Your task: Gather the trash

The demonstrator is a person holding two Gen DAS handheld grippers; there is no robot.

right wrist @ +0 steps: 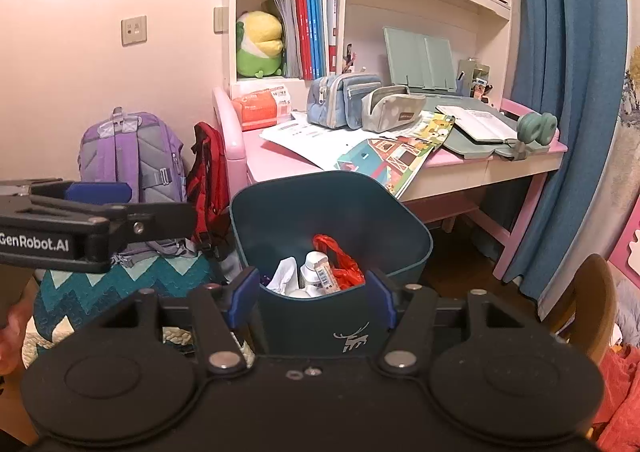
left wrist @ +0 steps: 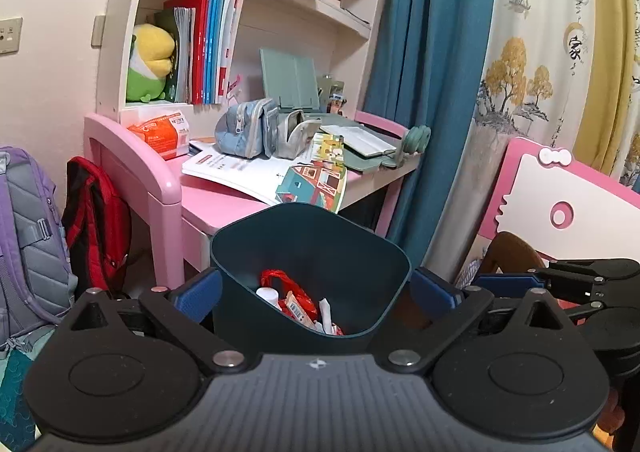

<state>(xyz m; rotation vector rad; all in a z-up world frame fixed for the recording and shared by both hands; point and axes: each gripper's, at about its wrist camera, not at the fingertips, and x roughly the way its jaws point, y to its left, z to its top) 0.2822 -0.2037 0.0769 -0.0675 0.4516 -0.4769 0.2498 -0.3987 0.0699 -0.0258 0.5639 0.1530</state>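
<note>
Trash bin [left wrist: 304, 252]: dark teal, open-topped, upright on the floor just in front of the pink desk [left wrist: 224, 207].
Bin contents: red plastic wrapper [right wrist: 340, 264], white bottle [right wrist: 314, 268], crumpled white tissue [right wrist: 286, 272] — all inside, low down.
Left gripper [left wrist: 316, 292]: jaws spread very wide, nothing held; the bin shows between the blue pads, which stand clear of its walls.
Right gripper [right wrist: 312, 296]: jaws open and empty; the pads flank the bin's near wall but do not press on it.
Step in hand: judged a drop-off — trash lies in the bin, both grippers free.
Desk top: books, papers, pencil cases; no obvious litter visible from here.
Next move: likely calls for finding any leftover trash near the desk, approaching with jaws apart.
</note>
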